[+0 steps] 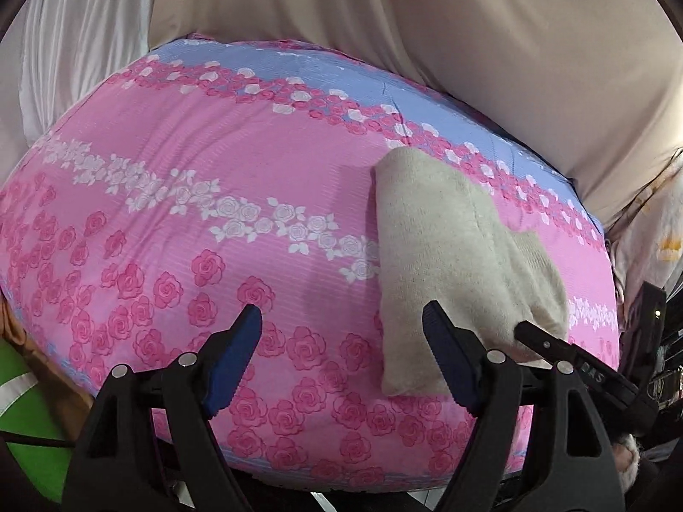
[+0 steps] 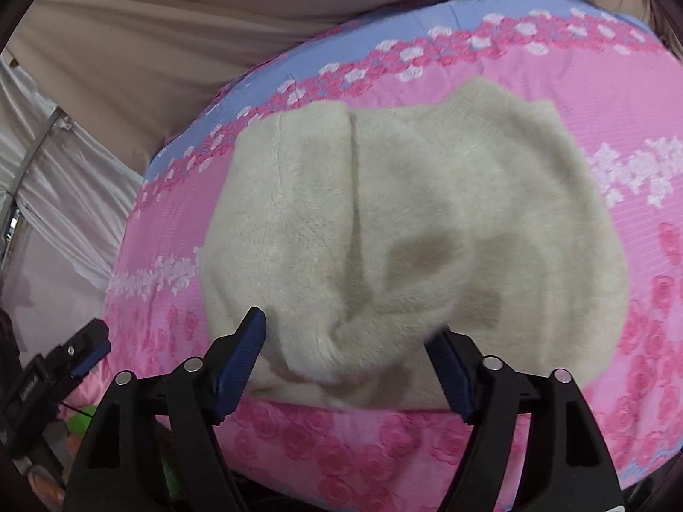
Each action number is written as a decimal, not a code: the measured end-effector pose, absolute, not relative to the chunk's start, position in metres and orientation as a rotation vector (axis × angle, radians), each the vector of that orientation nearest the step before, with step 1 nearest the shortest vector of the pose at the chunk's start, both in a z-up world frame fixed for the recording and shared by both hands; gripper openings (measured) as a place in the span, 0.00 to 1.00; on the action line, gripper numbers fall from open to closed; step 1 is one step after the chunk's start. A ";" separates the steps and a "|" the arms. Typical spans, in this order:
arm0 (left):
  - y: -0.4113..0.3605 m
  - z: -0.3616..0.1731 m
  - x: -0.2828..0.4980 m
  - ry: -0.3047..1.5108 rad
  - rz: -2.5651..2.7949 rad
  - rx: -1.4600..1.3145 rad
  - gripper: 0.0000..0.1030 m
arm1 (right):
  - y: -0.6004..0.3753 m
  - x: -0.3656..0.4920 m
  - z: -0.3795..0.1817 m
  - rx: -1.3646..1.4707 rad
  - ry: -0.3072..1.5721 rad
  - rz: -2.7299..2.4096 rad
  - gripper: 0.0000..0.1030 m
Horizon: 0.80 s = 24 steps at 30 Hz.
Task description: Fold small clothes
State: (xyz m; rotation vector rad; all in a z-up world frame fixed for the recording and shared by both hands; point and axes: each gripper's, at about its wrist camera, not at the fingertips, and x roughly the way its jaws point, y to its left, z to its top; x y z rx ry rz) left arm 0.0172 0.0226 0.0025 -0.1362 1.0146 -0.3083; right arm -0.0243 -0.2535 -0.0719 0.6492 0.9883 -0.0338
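Note:
A small cream fleece garment [image 2: 405, 230] lies folded on a pink and blue rose-print bed cover [image 2: 597, 85]. In the left wrist view the garment [image 1: 452, 247] lies at the right, on the cover [image 1: 192, 179]. My right gripper [image 2: 345, 341] is open, its jaws spread at the garment's near edge, where a fold of fleece bunches up between them. My left gripper [image 1: 341, 328] is open and empty over the bare cover, just left of the garment. The right gripper's finger [image 1: 555, 345] shows at the garment's near right corner.
Beige fabric [image 1: 491, 42] and a white curtain [image 1: 77, 42] hang behind the bed. A green object [image 1: 25, 418] sits past the cover's near left edge. The left gripper [image 2: 81, 358] shows at the lower left of the right wrist view.

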 end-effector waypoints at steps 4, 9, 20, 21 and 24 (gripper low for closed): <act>0.027 0.006 0.020 1.002 -0.307 -0.134 0.73 | -0.263 -0.030 -0.037 0.687 0.833 -0.038 0.18; 0.009 0.012 0.021 0.991 -0.351 -0.087 0.73 | -0.299 -0.100 0.003 0.698 0.653 -0.193 0.17; -0.069 -0.006 0.015 1.043 -0.478 0.031 0.73 | -0.330 -0.150 -0.056 0.605 0.832 -0.440 0.44; -0.073 -0.008 0.015 1.050 -0.484 0.034 0.73 | -0.333 -0.148 -0.042 0.567 0.804 -0.443 0.46; -0.083 -0.013 0.012 1.066 -0.493 0.050 0.73 | -0.348 -0.129 -0.028 0.574 0.782 -0.382 0.51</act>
